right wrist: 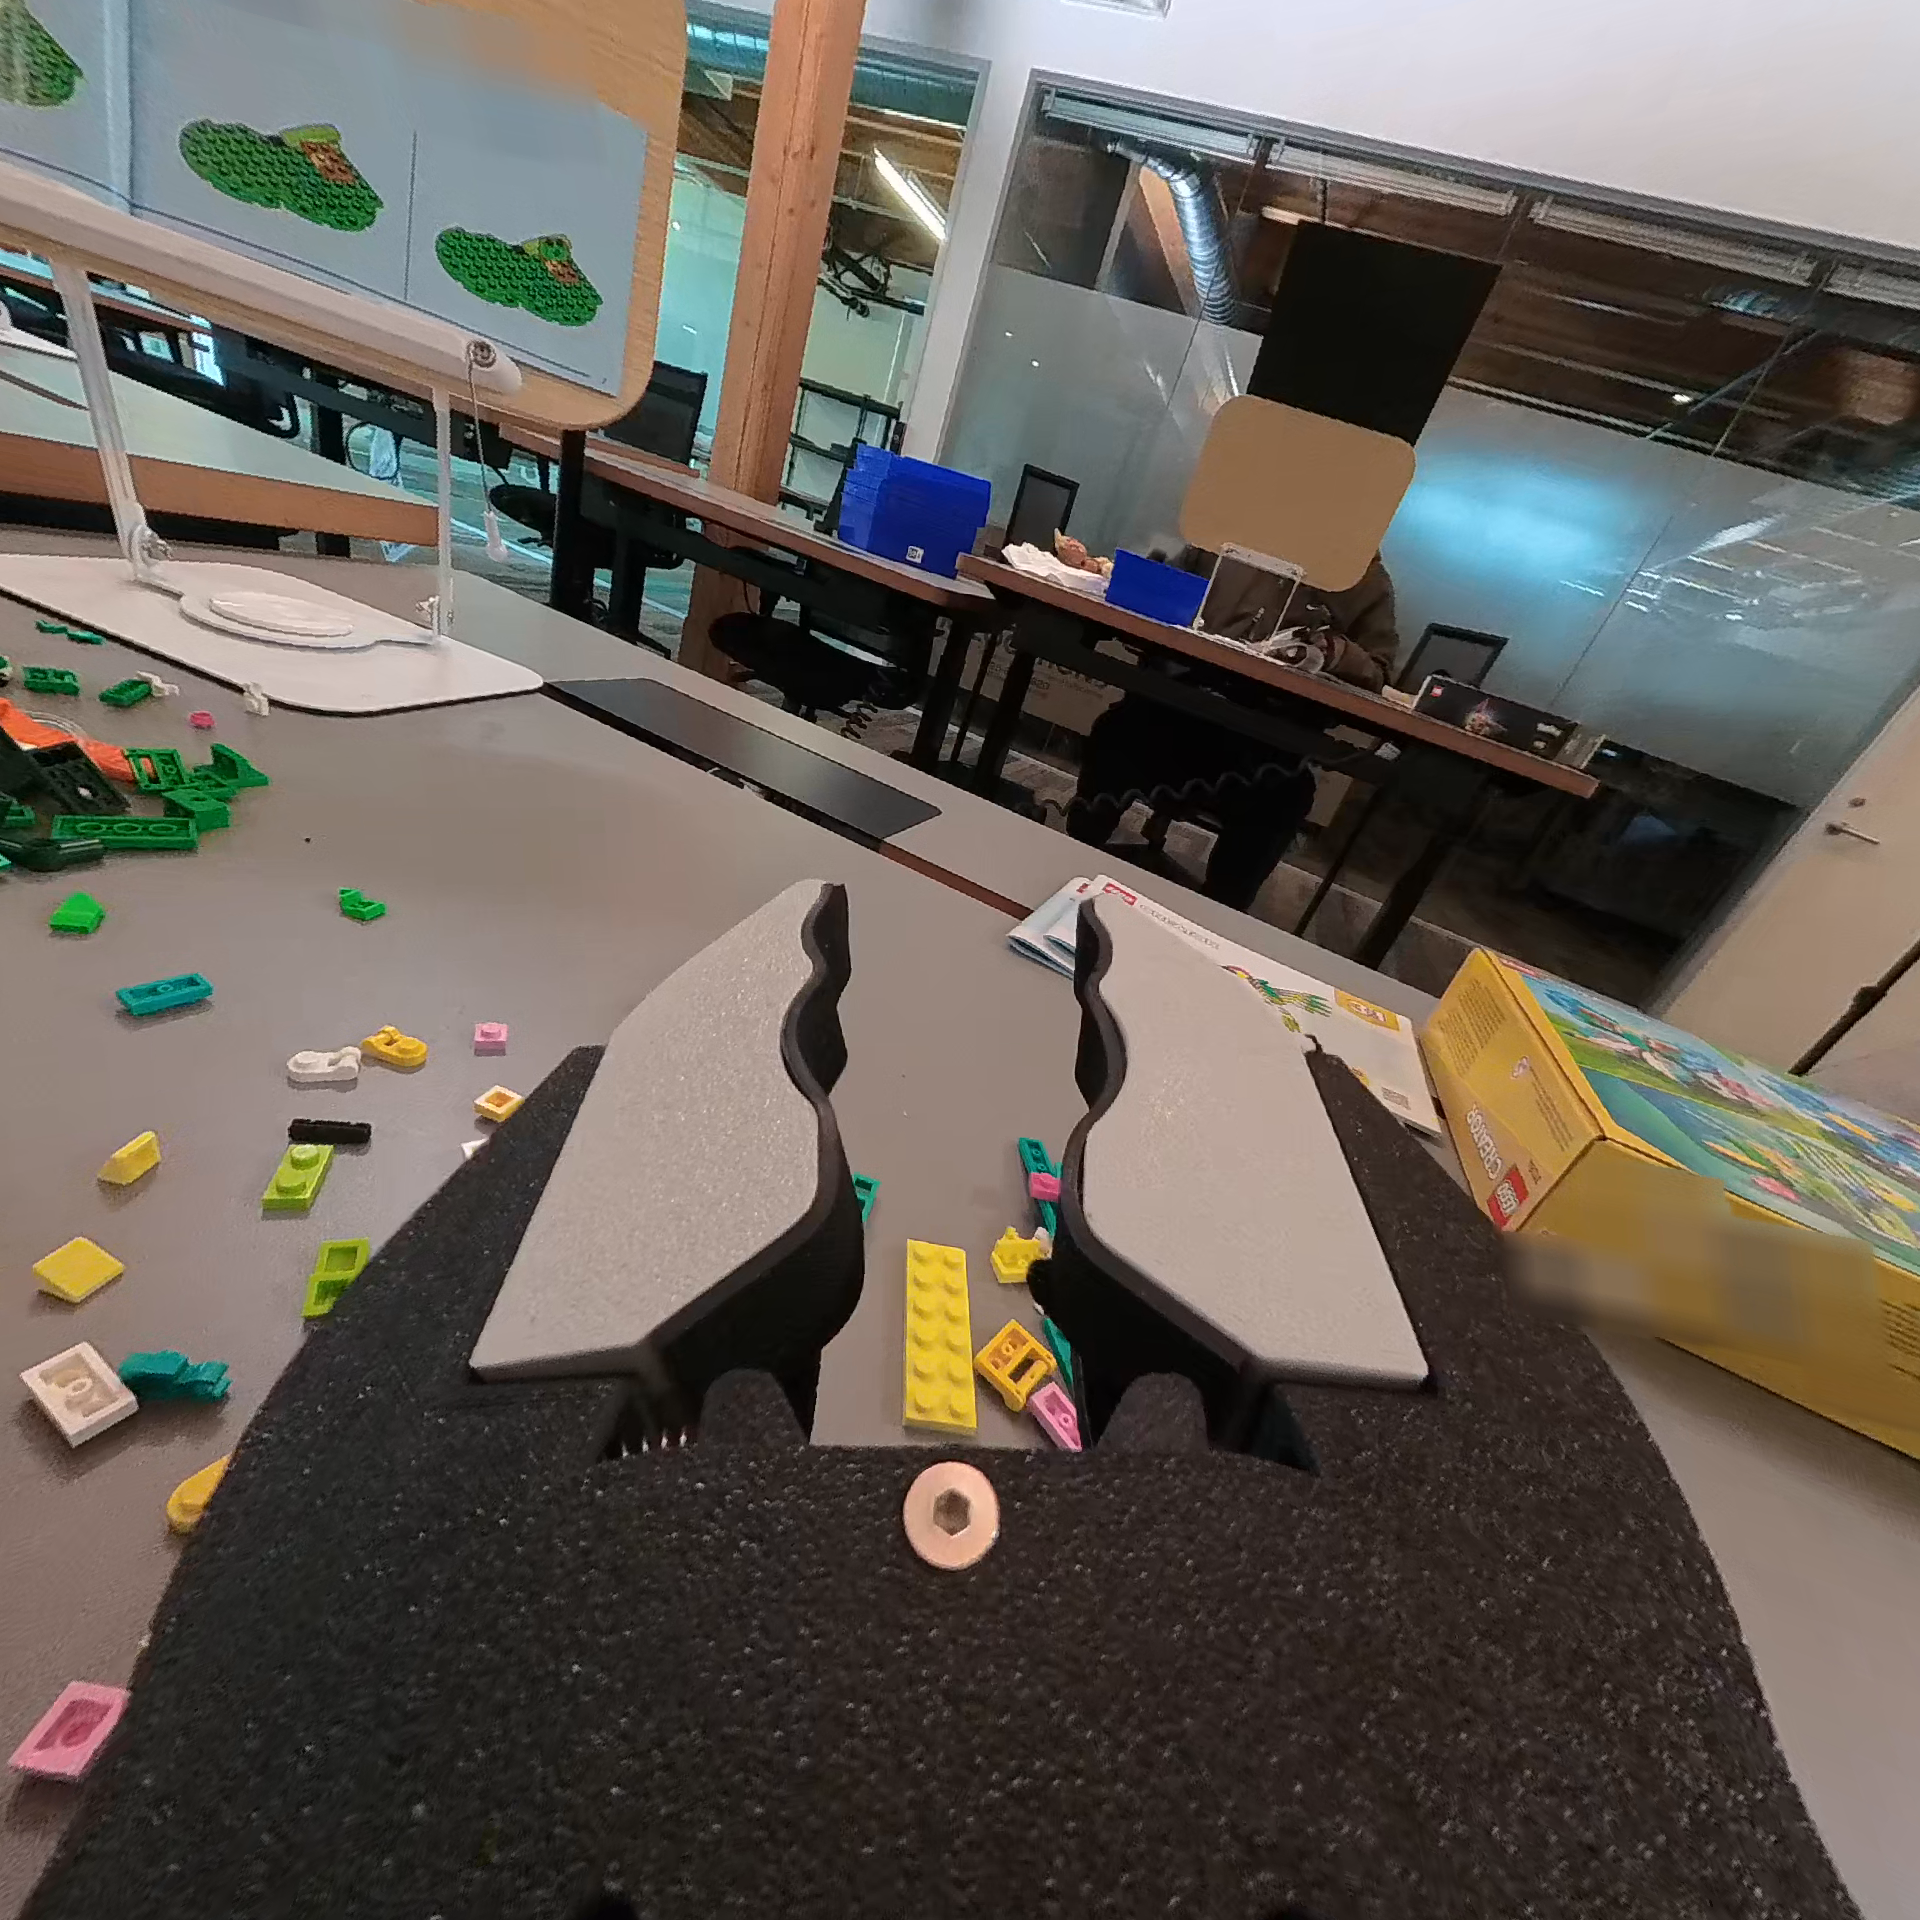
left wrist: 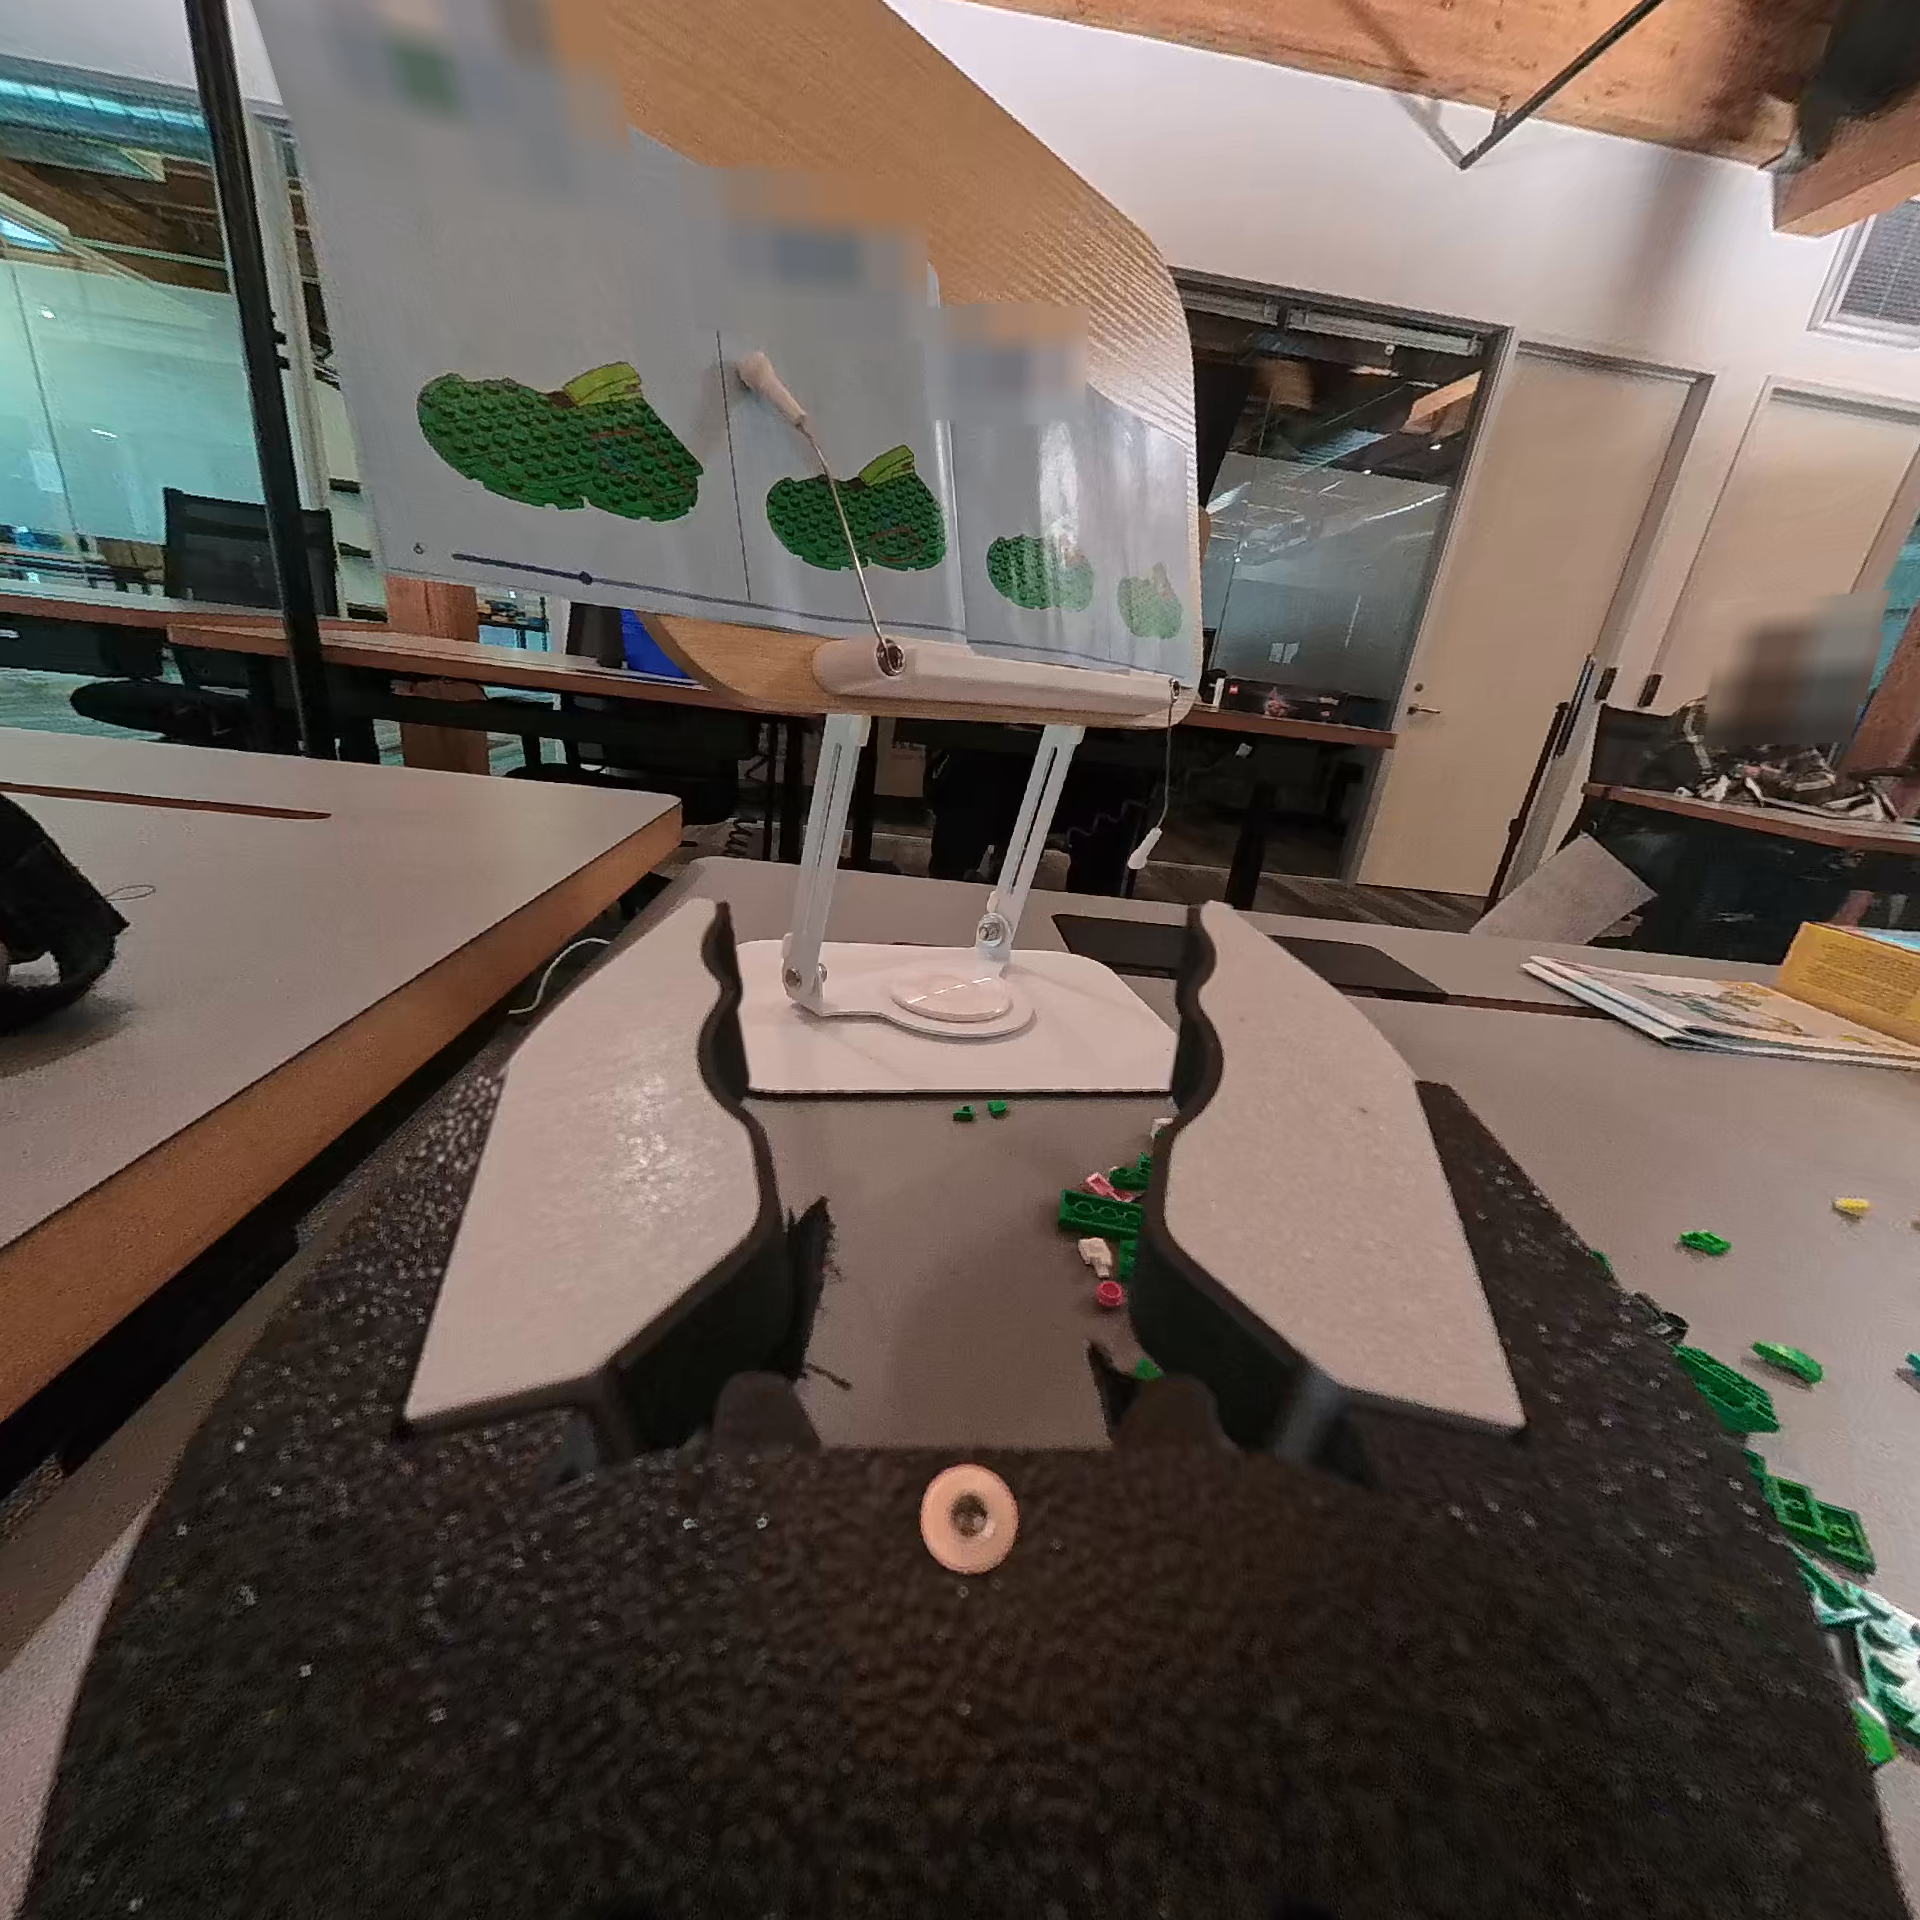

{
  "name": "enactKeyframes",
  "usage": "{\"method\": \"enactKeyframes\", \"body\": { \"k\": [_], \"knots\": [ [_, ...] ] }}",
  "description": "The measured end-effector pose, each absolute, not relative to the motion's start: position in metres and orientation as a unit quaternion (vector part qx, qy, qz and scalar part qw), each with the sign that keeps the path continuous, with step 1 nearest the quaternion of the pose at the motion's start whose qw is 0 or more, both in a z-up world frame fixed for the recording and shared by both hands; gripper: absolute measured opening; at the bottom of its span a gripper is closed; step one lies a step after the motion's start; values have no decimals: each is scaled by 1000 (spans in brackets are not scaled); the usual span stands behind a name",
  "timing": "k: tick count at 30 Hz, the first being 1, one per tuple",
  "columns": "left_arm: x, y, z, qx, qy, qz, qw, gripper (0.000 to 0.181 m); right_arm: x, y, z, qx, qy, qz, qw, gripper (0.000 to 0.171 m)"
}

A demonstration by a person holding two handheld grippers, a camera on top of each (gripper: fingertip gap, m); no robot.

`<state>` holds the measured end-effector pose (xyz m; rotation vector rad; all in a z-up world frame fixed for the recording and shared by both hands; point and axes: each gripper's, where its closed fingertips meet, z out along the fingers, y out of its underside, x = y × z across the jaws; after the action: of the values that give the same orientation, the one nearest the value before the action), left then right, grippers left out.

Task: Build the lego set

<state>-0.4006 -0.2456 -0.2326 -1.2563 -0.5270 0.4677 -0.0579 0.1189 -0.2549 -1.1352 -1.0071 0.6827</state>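
Dozens of loose bricks lie scattered unjoined, so the build looks barely begun. A yellow plate sits between the right tongs' fingers, greens beside the left tongs. Both gape, empty. Instructions stand ahead.

The left gripper has a rough, speckled black foam-like body, and its fingers wear matt grey, finely grained faces with a faint sheen. The right gripper looks the same, with a dull metal screw in its body. The bench is smooth matt grey with a bare wood edge. The bricks are glossy plastic. The box is shiny printed cardboard. The stand is smooth white, carrying a wood-grain board.
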Motion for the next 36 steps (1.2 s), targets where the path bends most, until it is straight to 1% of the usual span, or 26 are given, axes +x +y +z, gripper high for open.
{"method": "enactKeyframes", "body": {
  "k": [30, 36],
  "knots": [
    [-395, -234, -235, -587, -231, 177, 755, 78, -61, 122, -260, -510, -453, 295, 668, 37],
    [-397, -234, -238, -589, -239, 168, 753, 78, -64, 116, -255, -508, -484, 318, 638, 40]
  ]
}}
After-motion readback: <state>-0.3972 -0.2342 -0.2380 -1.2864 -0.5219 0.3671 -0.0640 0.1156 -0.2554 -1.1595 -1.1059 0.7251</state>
